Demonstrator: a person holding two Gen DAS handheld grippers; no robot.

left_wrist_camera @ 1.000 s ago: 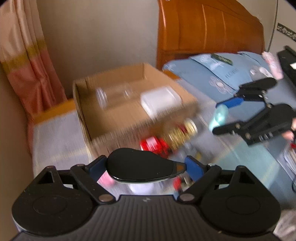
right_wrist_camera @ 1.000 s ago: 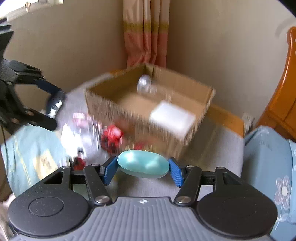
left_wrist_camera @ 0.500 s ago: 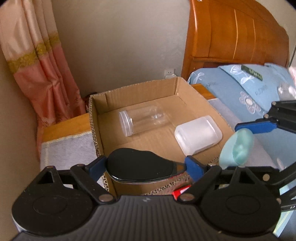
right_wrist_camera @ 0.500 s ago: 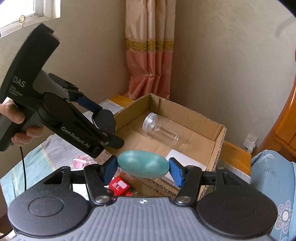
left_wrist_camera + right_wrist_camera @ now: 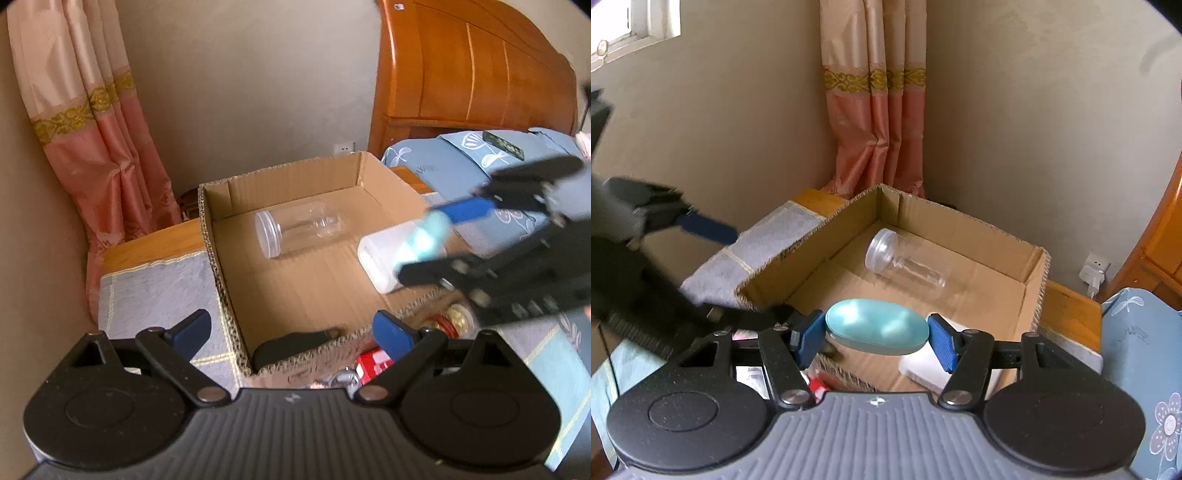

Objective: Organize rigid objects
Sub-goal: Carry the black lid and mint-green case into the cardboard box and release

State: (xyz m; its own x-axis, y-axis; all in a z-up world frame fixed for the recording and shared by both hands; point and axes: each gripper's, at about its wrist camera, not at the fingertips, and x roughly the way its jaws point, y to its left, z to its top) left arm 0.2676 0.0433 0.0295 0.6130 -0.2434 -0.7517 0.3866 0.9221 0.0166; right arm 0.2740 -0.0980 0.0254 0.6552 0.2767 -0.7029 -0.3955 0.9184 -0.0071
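Left claw (image 5: 291,332) hangs released at the near edge of the cardboard box (image 5: 221,273), its two blue pads spread wide with nothing between them; right claw (image 5: 877,338) is clenched on one teal oval object (image 5: 877,326), gripped end to end between two blue pads and held over the box's near rim; in the left view that same teal object shows only as a blur at the right side of the box; just below the left claw, one black object (image 5: 291,345) lies inside the box against the near wall; outside the box at its near right corner sit one red item (image 5: 373,362) and one gold-topped item (image 5: 458,317), both partly hidden; further in, one white plastic container (image 5: 380,254) rests on the box floor at the right; beyond it, one clear plastic jar (image 5: 299,230) lies on its side toward the far wall, lid end pointing left; so three things in the box, one in the air; the box stands on a grey cloth (image 5: 159,291) covering the surface; past it, one pink curtain (image 5: 96,147) hangs in the corner, and one wooden headboard (image 5: 469,74) rises above blue bedding (image 5: 447,162) at the right.
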